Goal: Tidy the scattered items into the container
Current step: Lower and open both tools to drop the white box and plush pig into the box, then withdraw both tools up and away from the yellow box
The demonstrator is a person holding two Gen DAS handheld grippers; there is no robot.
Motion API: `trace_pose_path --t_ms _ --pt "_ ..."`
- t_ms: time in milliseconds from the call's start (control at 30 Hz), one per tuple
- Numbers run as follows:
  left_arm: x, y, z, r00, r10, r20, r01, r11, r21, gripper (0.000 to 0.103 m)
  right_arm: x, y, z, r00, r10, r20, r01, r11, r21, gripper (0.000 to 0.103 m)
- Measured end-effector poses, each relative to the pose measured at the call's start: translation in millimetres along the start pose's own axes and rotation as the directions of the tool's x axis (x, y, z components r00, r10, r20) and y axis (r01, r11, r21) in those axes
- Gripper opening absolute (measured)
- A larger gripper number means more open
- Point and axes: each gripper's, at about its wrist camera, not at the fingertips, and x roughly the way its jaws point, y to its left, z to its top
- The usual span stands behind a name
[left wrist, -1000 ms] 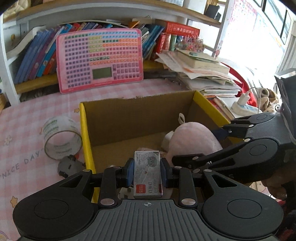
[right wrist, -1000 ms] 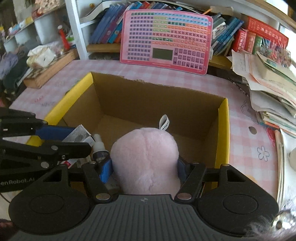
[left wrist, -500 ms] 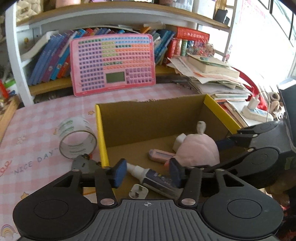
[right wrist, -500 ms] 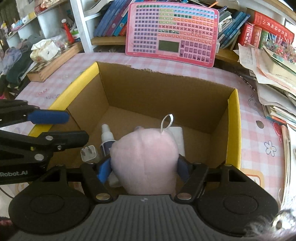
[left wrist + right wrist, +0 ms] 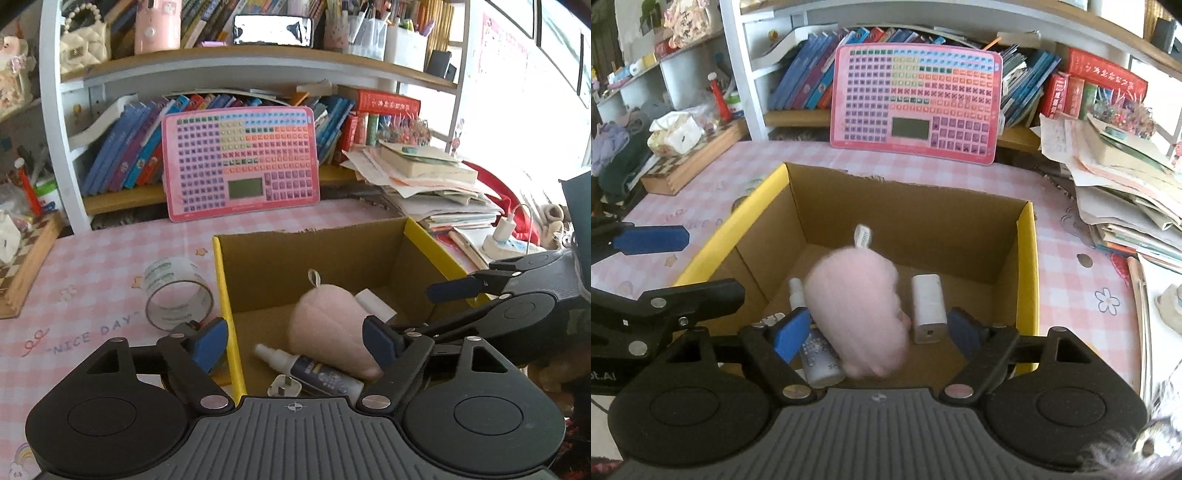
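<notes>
A cardboard box (image 5: 423, 236) with yellow rims holds a pink plush (image 5: 328, 328), a spray bottle (image 5: 314, 373), a white plug (image 5: 283, 386) and a white block (image 5: 375, 304). My left gripper (image 5: 293, 341) hangs over the box's near left corner; its jaws are opening, with nothing pressed between them. My right gripper (image 5: 878, 330) is also opening above the box (image 5: 1027, 266). The plush (image 5: 857, 310) shows blurred below and between its pads, free of them. Beside it lie the white block (image 5: 927, 306) and the bottle (image 5: 812, 347). A clear tape roll (image 5: 177, 295) stands on the table left of the box.
A pink keyboard toy (image 5: 240, 166) leans on the bookshelf behind the box. Stacked papers and books (image 5: 432, 184) crowd the right side, and a wooden board (image 5: 26, 266) lies at the left. The pink checked cloth (image 5: 92, 266) lies bare around the tape roll.
My left gripper let go of a small printed carton, opened and drew up and back. My right gripper opened off the pink plush, which dropped lower in the box.
</notes>
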Motion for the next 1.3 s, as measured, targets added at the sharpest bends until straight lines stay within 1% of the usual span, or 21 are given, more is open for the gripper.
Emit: trace_pose_path --t_ms 267,433,867,1300 --pt "-17.4 5.1 -9.2 1.0 0.011 0.023 -0.011 1.0 -0.016 0.086 -18.6 9.9 -8.0 0.998 -0.039 0.04 0.038 0.999 0.024 0.081" --pt "-26.7 11.4 -13.7 0.999 0.003 0.033 -0.003 1.0 -0.012 0.086 -30.2 18.2 -14.4 0.996 -0.069 0.056 0.066 0.997 0.045 0.081" --pt "-54.5 32.2 -33.6 0.997 -0.058 0.045 0.057 0.998 0.012 0.086 -55.6 54.8 -33.8 0.983 -0.167 0.076 0.158 0.981 0.115 0.081" --pt "-94.6 60.1 -53.8 0.993 -0.103 0.061 0.101 0.994 0.04 0.086 -80.2 104.0 -56.6 0.969 -0.231 0.082 0.216 0.963 0.164 0.082"
